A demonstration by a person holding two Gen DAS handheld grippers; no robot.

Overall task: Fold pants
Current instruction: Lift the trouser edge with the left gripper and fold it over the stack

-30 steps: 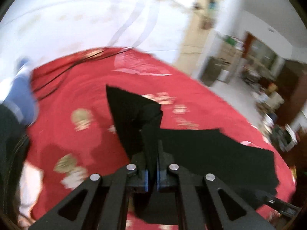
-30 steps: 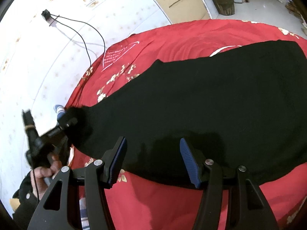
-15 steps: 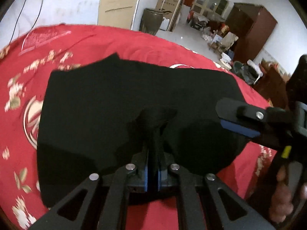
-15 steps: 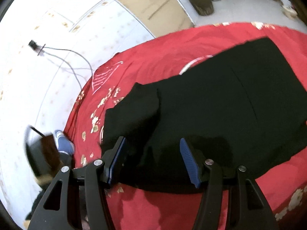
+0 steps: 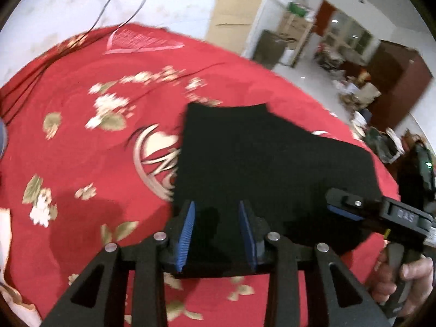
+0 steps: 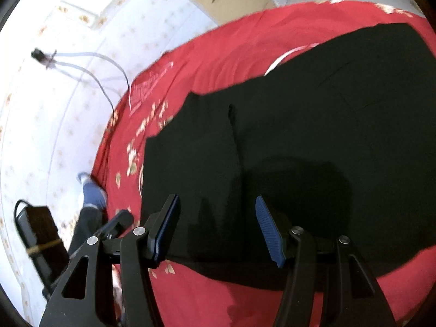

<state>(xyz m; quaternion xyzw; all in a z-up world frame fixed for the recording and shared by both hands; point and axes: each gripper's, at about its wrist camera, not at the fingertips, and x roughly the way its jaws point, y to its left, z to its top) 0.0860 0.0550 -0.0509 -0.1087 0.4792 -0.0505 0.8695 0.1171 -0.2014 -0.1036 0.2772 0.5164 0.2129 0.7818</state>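
Right wrist: black pants (image 6: 299, 141) lie folded (flat) on red bedspread (image 6: 218, 54).

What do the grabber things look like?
Both grabbers are black plastic with triangular cut-outs and silver screws. The left gripper has bright blue ribbed fingers; the right gripper has darker blue ones. A bare hand holds the right one's grey handle.

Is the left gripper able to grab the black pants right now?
Probably yes. The left gripper is open right over the pants near edge, and nothing lies between its fingers and the cloth.
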